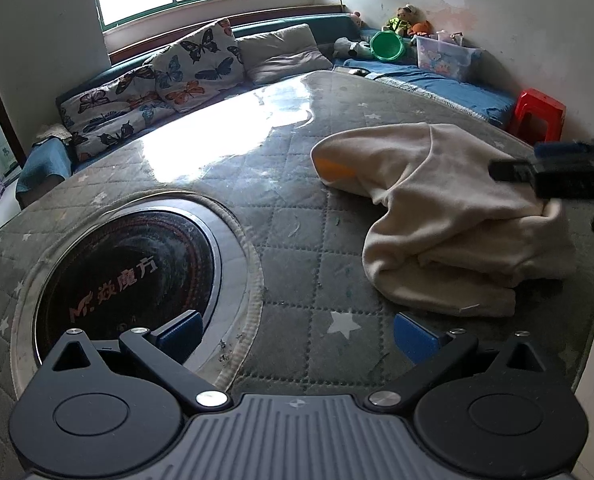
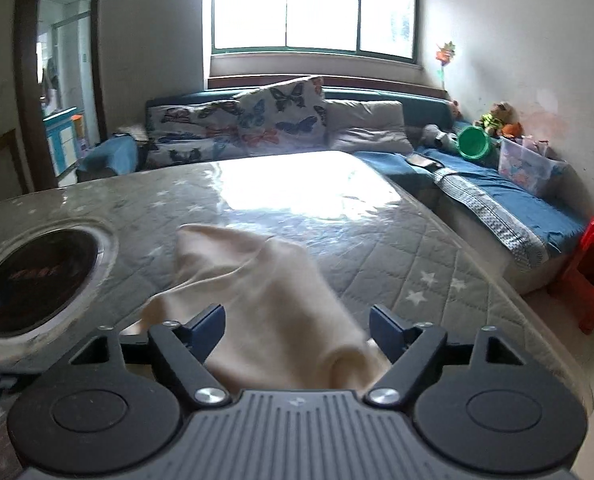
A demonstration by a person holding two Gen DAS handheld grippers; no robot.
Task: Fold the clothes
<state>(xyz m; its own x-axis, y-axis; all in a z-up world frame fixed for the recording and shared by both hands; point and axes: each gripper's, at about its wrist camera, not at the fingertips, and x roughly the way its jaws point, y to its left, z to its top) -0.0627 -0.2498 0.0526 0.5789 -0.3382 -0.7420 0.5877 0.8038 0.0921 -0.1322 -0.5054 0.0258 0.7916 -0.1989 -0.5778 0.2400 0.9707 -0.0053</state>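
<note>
A cream garment (image 1: pixel 449 216) lies bunched and partly folded on the grey quilted table cover (image 1: pixel 297 240), with an orange patch at its far left end. My left gripper (image 1: pixel 297 338) is open and empty, low over the table, just in front of the garment's near edge. My right gripper (image 2: pixel 297 332) is open, its blue-padded fingers spread on either side of the cream garment (image 2: pixel 265 296), which runs between them. In the left wrist view the right gripper (image 1: pixel 557 176) shows blurred at the garment's right end.
A round black cooktop (image 1: pixel 129 276) is set into the table at the left. A sofa with butterfly cushions (image 1: pixel 189 64) runs behind the table. A red plastic stool (image 2: pixel 593 272) stands at the right. A green bowl (image 1: pixel 387 46) and toys sit at the back right.
</note>
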